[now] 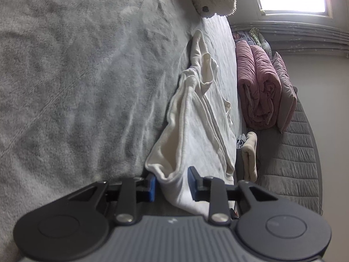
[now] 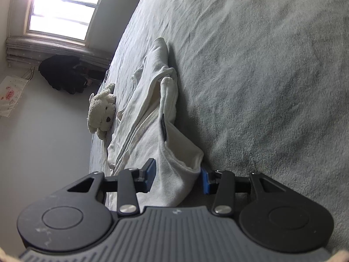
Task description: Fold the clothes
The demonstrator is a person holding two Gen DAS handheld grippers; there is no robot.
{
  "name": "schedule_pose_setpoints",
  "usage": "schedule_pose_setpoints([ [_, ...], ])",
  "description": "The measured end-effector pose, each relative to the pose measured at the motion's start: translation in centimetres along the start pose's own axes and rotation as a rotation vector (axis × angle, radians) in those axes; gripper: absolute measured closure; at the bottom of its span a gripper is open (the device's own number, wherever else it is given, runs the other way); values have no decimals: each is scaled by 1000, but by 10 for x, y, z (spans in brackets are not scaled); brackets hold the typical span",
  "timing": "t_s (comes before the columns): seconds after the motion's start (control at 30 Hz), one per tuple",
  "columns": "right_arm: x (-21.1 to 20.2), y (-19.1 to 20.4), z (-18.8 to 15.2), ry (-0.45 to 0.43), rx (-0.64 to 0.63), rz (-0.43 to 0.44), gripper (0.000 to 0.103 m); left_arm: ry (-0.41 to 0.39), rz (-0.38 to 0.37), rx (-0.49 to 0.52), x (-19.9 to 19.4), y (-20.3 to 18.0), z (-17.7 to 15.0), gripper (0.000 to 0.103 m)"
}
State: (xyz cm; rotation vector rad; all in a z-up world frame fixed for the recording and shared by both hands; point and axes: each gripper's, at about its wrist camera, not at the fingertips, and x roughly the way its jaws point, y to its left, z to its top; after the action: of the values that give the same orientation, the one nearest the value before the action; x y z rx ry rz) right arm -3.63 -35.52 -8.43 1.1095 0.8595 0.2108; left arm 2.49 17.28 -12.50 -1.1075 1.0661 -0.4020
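While both grippers have hold of the near end of the cream fleece garment point(image 1: 196, 113), the folding itself looks barely begun: the cloth lies in a long rumpled strip on the grey plush blanket point(image 1: 76, 76), running away from the cameras toward twelve o'clock, creased and bunched along its length, with no neat fold visible. In the left wrist view the left gripper point(image 1: 172, 184) has a hem corner between its blue pads point(image 1: 193, 181), which sit against the fabric on both sides, so I judge it clamped on the garment. In the right wrist view the right gripper point(image 2: 177, 178) likewise has a thick bunch of cloth filling the gap between its pads, apparently pinched. A dark label point(image 2: 163, 126) shows on the fabric near the middle. A white plush dog point(image 2: 101, 109) lies at about ten o'clock of the garment in the right view, near the far edge of the bed, and a rolled pink quilt point(image 1: 257, 87) sits at two o'clock in the left view, off the bed. Still to do, by my reading: spread the piece flat, smooth it, then fold it over
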Motion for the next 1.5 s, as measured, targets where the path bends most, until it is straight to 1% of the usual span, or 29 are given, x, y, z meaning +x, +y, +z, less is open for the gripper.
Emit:
schedule_pose_setpoints([
  [0.07, -3, 0, 2, 4, 2, 0, 58, 0, 0, -3, 0, 1, 0, 75],
  [0.23, -13, 9, 4, -24, -99, -58, 58, -4, 6, -4, -1, 0, 1, 76],
  [0.3, -14, 10, 5, -18, -135, -72, 58, -7, 16, 16, -1, -3, 1, 76],
  [0.37, -8, 10, 5, 12, -157, -74, 57, -13, 27, 43, -2, -5, 2, 76],
  [0.63, 14, 9, 7, 74, -189, -17, 56, -34, 18, 79, 4, -5, 3, 76],
  [0.73, 17, 13, 4, 79, -221, -10, 56, -44, 11, 89, 6, -4, 2, 76],
  [0.8, 18, 16, 2, 85, -243, -15, 57, -49, 19, 104, 7, -6, 1, 76],
  [0.83, 19, 17, 0, 90, -252, -19, 58, -51, 26, 113, 7, -7, 0, 77],
  [0.9, 20, 20, -2, 104, -263, -22, 80, -56, 49, 127, 5, -10, -1, 88],
  [0.93, 20, 18, -3, 118, -238, -7, 86, -60, 59, 131, 4, -11, -2, 90],
  [1.0, 18, 18, -5, 120, -218, 17, 88, -71, 60, 128, -1, -13, -5, 94],
  [1.13, 3, 25, -5, 95, -187, 88, 89, -84, 37, 103, -13, -17, -11, 95],
  [1.23, -9, 31, -6, 87, -179, 118, 90, -96, 27, 88, -25, -21, -17, 95],
  [1.37, -18, 34, -15, 112, -181, 123, 90, -100, 28, 74, -45, -23, -27, 95],
  [1.5, -31, 32, -26, 135, -165, 116, 90, -58, 54, 54, -60, -20, -45, 95],
])
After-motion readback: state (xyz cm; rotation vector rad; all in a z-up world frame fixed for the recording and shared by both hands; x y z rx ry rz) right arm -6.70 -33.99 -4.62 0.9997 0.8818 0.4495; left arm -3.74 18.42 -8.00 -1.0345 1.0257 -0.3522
